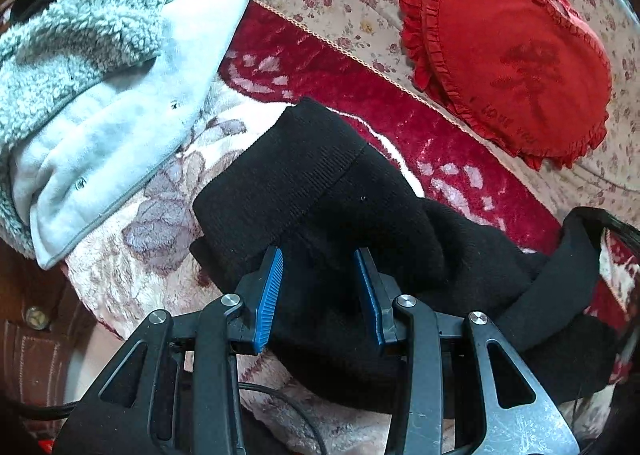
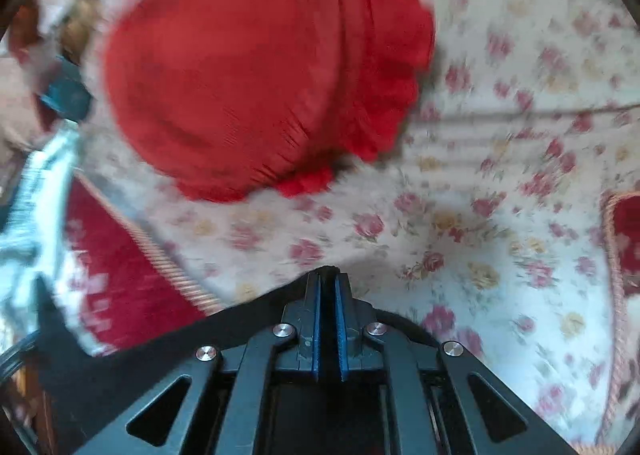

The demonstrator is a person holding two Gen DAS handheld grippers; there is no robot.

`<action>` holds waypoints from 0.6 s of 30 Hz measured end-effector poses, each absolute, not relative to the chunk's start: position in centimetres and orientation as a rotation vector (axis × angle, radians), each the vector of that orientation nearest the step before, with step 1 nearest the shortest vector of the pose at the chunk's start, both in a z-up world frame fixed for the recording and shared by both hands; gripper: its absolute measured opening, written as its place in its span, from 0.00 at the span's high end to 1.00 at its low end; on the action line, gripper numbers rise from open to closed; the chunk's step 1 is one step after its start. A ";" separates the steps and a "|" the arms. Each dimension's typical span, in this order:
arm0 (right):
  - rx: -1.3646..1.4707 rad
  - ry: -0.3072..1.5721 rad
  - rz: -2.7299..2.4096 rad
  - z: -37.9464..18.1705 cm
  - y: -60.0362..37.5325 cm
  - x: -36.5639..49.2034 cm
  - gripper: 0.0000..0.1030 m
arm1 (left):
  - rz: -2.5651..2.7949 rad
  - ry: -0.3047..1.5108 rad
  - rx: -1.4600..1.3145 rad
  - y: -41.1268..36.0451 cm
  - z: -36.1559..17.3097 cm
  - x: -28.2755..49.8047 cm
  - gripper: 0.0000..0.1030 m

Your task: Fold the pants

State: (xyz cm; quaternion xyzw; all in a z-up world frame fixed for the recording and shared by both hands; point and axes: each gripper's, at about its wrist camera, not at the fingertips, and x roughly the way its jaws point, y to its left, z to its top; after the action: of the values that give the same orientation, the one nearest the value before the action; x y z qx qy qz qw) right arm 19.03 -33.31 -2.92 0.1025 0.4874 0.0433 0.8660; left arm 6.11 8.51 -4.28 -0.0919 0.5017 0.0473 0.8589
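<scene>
On the bed's plush red-and-cream blanket (image 1: pixel 168 215) the black pants (image 1: pixel 320 195) lay bunched, their length running from ribbed waistband, upper left, to lower right. Left tool (image 1: pixel 319 255) gripped that fabric; right tool (image 2: pixel 327 279) was closed on its black edge.

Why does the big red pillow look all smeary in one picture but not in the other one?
Right wrist view: motion blur smears the red pillow and flowered sheet, while the right gripper stays sharp. Left wrist view: crisp, the pillow's ruffles clear, though the fisheye bends the edges.
</scene>
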 end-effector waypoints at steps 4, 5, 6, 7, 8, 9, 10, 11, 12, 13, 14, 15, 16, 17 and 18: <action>0.252 0.799 0.106 5.3 -35.0 9.9 0.94 | 0.094 1.050 -0.224 9.1 -4.2 5.5 0.65; 0.266 0.755 0.094 7.0 -35.6 7.3 0.94 | 0.091 1.050 -0.225 9.2 -4.2 5.3 0.65; 0.283 0.723 0.088 8.1 -36.4 5.1 0.94 | 0.089 1.050 -0.222 9.2 -4.2 5.1 0.65; 0.301 0.692 0.080 9.1 -37.2 2.3 0.94 | 0.089 1.050 -0.217 9.2 -4.1 4.9 0.65; 0.310 0.682 0.065 9.8 -37.8 -0.2 0.94 | 0.089 1.050 -0.210 9.2 -4.1 4.7 0.65; 0.315 0.692 0.051 9.7 -38.4 -2.4 0.94 | 0.087 1.050 -0.204 9.2 -4.1 4.6 0.65; 0.325 0.720 0.037 9.2 -39.1 -4.4 0.95 | 0.092 1.052 -0.193 9.1 -4.2 4.5 0.65; 0.325 0.756 -0.002 8.5 -39.6 -6.0 0.95 | 0.093 1.054 -0.186 9.0 -4.2 4.3 0.65; 0.319 0.803 -0.056 7.4 -40.2 -7.2 0.95 | 0.096 1.057 -0.181 8.9 -4.3 4.3 0.65; 0.314 0.861 -0.124 6.1 -40.9 -8.4 0.95 | 0.101 1.058 -0.178 8.8 -4.3 4.2 0.65; 0.320 0.889 -0.160 5.4 -41.4 -8.8 0.95 | 0.102 1.059 -0.178 8.8 -4.3 4.1 0.65; 0.338 0.909 -0.202 4.8 -42.0 -9.5 0.94 | 0.104 1.058 -0.180 8.7 -4.1 4.0 0.65; 0.355 0.896 -0.209 4.8 -42.2 -9.9 0.91 | 0.106 1.056 -0.184 8.7 -4.0 3.8 0.65; 0.385 0.858 -0.201 5.1 -42.5 -10.2 0.83 | 0.107 1.054 -0.188 8.8 -3.8 3.6 0.65; 0.429 0.818 -0.178 5.4 -42.5 -10.3 0.78 | 0.110 1.049 -0.191 8.9 -3.5 3.4 0.65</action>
State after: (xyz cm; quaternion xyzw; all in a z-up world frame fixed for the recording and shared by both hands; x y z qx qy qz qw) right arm -10.34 -42.53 5.37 0.2067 0.3941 -0.0859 0.8914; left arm 3.43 8.89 -3.54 -0.0910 0.4999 0.0525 0.8597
